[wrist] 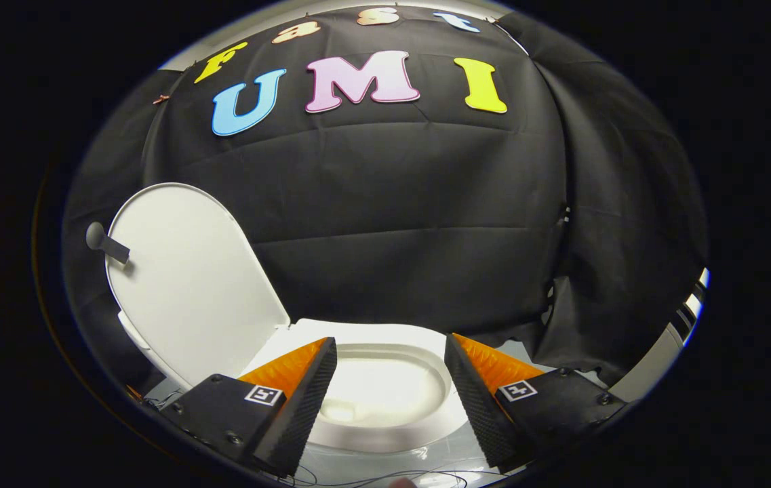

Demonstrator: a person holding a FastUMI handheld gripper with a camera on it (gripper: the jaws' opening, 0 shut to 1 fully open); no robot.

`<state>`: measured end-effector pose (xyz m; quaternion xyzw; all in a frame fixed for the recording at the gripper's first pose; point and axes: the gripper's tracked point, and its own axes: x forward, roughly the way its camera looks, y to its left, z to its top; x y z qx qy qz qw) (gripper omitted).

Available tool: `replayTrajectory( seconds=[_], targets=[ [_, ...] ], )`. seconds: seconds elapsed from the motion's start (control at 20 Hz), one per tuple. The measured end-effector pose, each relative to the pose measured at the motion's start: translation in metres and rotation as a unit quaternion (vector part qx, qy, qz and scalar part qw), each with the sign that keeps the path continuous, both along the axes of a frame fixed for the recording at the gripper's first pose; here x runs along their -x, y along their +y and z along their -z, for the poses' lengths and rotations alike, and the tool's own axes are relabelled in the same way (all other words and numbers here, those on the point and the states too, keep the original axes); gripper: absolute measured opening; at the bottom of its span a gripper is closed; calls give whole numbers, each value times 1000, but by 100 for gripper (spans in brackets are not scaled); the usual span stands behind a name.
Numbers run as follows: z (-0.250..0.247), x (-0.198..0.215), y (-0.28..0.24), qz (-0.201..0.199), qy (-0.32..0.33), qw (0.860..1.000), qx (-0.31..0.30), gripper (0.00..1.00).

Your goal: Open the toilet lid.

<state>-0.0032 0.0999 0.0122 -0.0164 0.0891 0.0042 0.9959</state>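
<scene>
Lid position: I see the toilet lid (pixel 192 285) raised, standing up on the far-left side of the toilet bowl (pixel 385 390) and leaning back toward the black cloth wall (pixel 419 224). Judging by this, the opening looks done or nearly done.

Hand-held gripper: my hand-held gripper (pixel 390 386) has its fingers spread wide apart with nothing between them; the bowl sits in the gap and just beyond the fingertips. Neither finger touches the lid.

Lid handle: a small dark knobbed tab (pixel 106 242) sticks out from the lid's far-left edge, on the side away from the bowl.

Risk, lid falling: I cannot tell whether the lid is past its balance point or resting against the cloth. If it is only near upright, it could swing back down onto the bowl once left alone.

Risk, bumping: the near finger sits close to the lid's lower hinge end; a careless sideways pull away from the bowl could clip it and knock the lid shut.

Risk, cloth: the soft wall behind the lid gives little firm support, so it may not stop the lid reliably.

Surroundings: thin loose wires (pixel 385 478) lie on the pale tabletop (pixel 453 454) just on the near side of the bowl, where they could snag the fingers on retreat.

Obstructions: nothing stands between the fingers and the bowl.
</scene>
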Motion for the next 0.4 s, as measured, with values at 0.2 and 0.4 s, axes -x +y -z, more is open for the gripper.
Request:
replayTrajectory(
  seconds=[0.2,0.4],
  targets=[
    [-11,4,-3,1,-23,1000,8,99],
    [-20,4,-3,-2,-49,998,24,99]
  ],
)
